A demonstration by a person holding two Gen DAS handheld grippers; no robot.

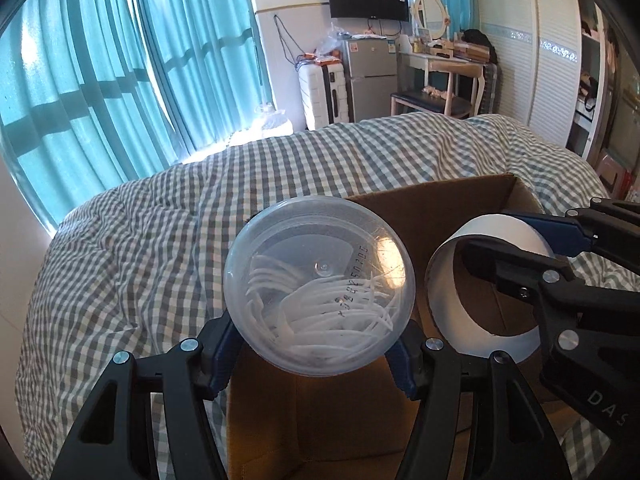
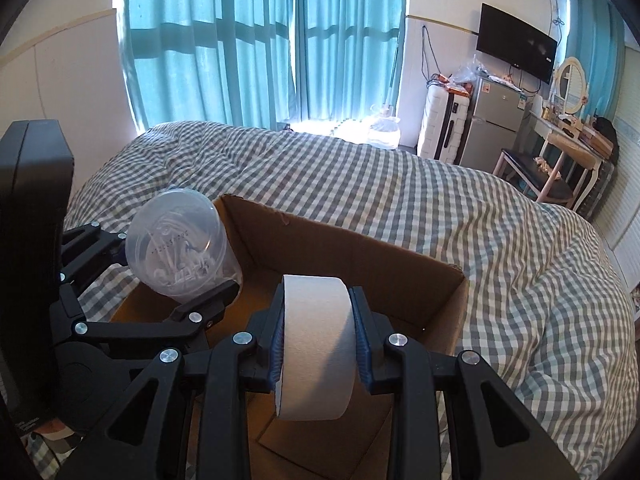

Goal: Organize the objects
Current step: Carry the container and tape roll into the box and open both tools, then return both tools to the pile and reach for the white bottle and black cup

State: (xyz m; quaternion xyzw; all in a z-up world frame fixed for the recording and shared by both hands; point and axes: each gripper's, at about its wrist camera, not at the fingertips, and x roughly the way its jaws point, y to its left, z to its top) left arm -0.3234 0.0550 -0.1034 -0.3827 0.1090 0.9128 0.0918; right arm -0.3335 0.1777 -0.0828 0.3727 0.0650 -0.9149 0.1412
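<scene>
Over the open brown cardboard box (image 2: 360, 256), both tilt downward: left gripper (image 1: 316, 354) clamps a clear round plastic container (image 1: 318, 284); right gripper (image 2: 318, 344) clamps a white tape roll (image 2: 316, 344). Container's printed code unreadable.

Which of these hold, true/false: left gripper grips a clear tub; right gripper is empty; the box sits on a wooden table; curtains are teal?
1. The left gripper grips a clear tub. True.
2. The right gripper is empty. False: it is shut on a white tape roll.
3. The cardboard box sits on a wooden table. False: it rests on a checked bedspread.
4. The curtains are teal. True.
</scene>
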